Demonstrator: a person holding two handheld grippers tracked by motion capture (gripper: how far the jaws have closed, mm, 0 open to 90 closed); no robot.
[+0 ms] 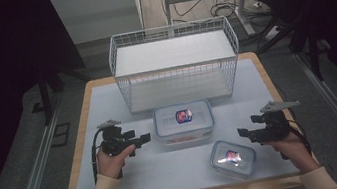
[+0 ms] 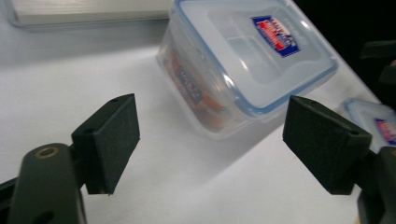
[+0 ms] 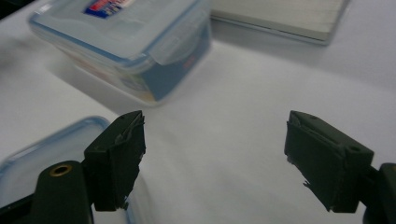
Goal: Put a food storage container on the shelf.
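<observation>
Large container [image 1: 184, 122]: a clear plastic food box with a blue-rimmed snap lid and a red-and-blue label is seen at the middle of the table, just in front of the wire basket; orange contents are made out through its side wall in the left gripper view [image 2: 243, 65].
Small container [image 1: 233, 157]: a second, lower clear box with the same kind of blue-rimmed lid and label is set nearer the front edge, to the right of the large one and apart from it; its corner is seen under the near jaw in the right gripper view [image 3: 56, 149].
Left gripper [image 1: 139, 143]: it is held in the person's left hand [image 1: 112, 161] to the left of the large container, pointed toward it; its jaws are spread wide, nothing is held between them, and no contact with the box is seen [image 2: 210, 149].
Right gripper [image 1: 244, 134]: it is held in the person's right hand [image 1: 287, 143] just right of the small container; its jaws are likewise spread wide with only bare table between them [image 3: 212, 154].
Wire basket [image 1: 171, 32]: a white wire basket with a pale flat floor is placed at the back of the table, behind the large container.
Table [image 1: 106, 98]: a wooden top is covered by a pale sheet on which both boxes and the basket are set.
Sleeves: cream-coloured sleeves are seen at both forearms along the bottom of the high view.
</observation>
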